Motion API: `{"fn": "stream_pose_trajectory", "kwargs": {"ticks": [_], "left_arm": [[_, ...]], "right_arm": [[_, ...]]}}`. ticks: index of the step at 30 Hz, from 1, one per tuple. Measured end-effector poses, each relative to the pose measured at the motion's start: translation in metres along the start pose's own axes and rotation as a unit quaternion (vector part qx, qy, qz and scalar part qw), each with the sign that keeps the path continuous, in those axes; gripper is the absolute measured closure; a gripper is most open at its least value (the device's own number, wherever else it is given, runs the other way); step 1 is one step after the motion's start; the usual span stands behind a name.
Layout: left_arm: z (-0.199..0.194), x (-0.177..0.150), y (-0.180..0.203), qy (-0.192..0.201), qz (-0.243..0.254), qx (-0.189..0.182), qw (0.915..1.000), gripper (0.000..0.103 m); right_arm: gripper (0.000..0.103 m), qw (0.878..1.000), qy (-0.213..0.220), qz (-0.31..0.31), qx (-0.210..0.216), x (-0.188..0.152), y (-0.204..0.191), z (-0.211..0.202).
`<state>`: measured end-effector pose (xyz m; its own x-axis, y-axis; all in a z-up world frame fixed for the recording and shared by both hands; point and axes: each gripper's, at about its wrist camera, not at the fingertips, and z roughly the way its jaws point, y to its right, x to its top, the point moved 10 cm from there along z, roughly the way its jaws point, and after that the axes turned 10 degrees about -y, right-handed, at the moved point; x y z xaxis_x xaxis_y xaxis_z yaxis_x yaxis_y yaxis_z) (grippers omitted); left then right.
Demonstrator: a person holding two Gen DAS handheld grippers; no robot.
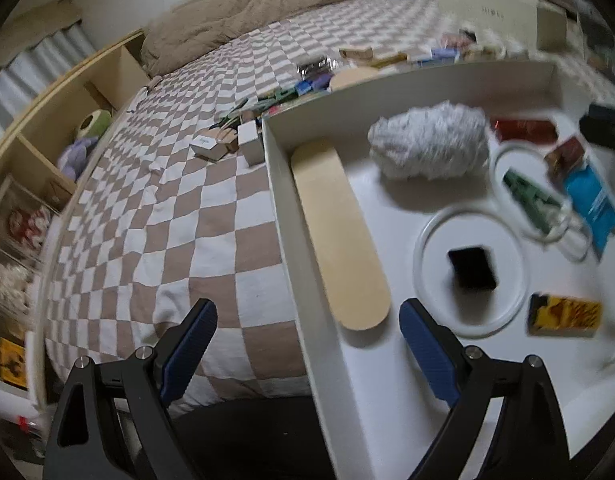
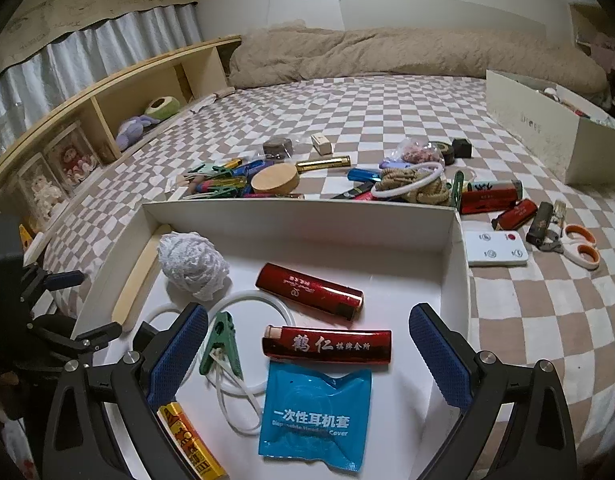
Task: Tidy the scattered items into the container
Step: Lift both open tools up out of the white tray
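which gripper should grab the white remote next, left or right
Right, probably. The white remote lies on the bedspread just outside the container's right wall, ahead of the open, empty right gripper. The left gripper straddles the opposite wall.

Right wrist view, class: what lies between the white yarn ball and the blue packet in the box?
A white ring with a green clothes peg on it lies between the yarn ball and the blue packet, seen in the right wrist view.
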<state>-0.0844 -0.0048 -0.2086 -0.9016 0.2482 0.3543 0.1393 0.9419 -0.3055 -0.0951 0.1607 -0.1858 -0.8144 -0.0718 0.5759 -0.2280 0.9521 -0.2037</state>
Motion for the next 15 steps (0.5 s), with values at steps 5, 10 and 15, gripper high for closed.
{"fn": "stream_pose_trajectory", "kwargs": {"ticks": [5, 10, 15], "left_arm": [[-0.017, 0.008, 0.005, 0.037, -0.034, -0.032, 0.9982, 0.008], [-0.029, 0.013, 0.011, 0.059, -0.046, -0.057, 0.9956, 0.008], [-0.038, 0.016, 0.014, 0.080, -0.059, -0.080, 0.9919, 0.000]], "right_arm": [[0.002, 1.000, 0.003, -0.004, -0.005, -0.001, -0.005, -0.007], [0.002, 1.000, 0.008, -0.001, -0.007, -0.006, -0.009, -0.013], [0.002, 0.999, 0.011, -0.006, -0.030, -0.011, -0.009, -0.017]]}}
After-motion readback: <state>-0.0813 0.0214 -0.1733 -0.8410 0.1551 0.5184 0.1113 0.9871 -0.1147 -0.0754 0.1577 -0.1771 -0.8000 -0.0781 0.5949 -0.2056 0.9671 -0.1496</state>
